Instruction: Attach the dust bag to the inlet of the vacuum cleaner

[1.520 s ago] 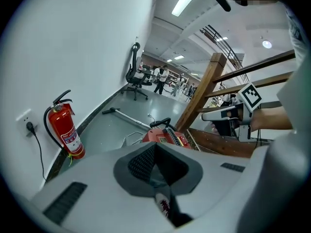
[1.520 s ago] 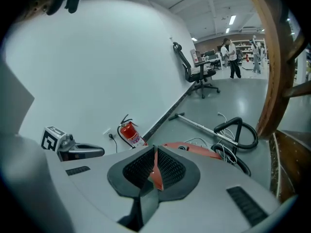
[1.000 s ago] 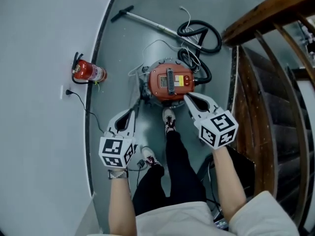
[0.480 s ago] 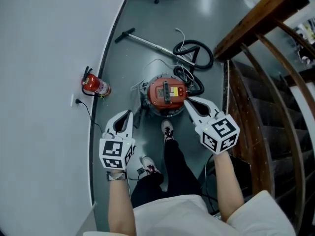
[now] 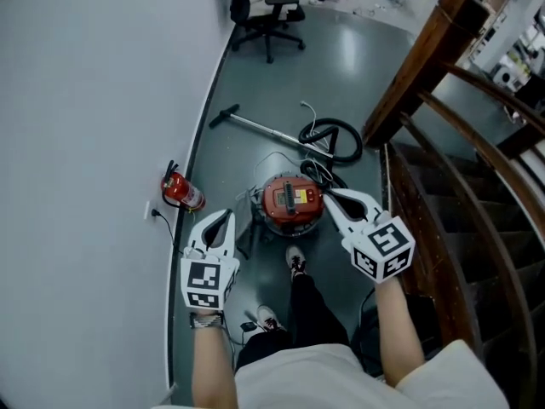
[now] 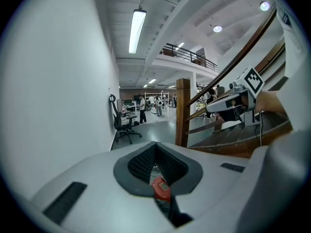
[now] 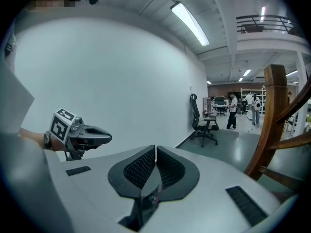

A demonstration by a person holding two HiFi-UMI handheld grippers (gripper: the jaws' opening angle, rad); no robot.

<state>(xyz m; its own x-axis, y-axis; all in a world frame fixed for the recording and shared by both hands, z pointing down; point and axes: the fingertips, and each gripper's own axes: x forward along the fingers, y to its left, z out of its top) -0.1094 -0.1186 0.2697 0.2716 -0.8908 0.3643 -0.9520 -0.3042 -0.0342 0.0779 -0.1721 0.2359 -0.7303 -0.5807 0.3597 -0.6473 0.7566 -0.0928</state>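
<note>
A round red vacuum cleaner (image 5: 292, 203) stands on the grey floor far below, just beyond my shoes (image 5: 295, 264). Its black hose (image 5: 332, 139) coils behind it, with the metal wand (image 5: 255, 126) lying to the left. No dust bag can be made out. My left gripper (image 5: 228, 215) is held high in the air, shut and empty. Through the slot below its closed tips (image 6: 155, 143) the vacuum cleaner (image 6: 160, 187) shows. My right gripper (image 5: 328, 192) hovers at the same height, its tips (image 7: 155, 147) shut on nothing.
A curved white wall (image 5: 85, 100) runs along the left, with a red fire extinguisher (image 5: 183, 192) at its foot. A wooden stair railing (image 5: 426, 58) and steps fill the right. An office chair (image 5: 268, 11) stands further down the floor.
Both grippers have risen together, still shut. The vacuum cleaner now looks smaller and farther below, and the office chair has come into view.
</note>
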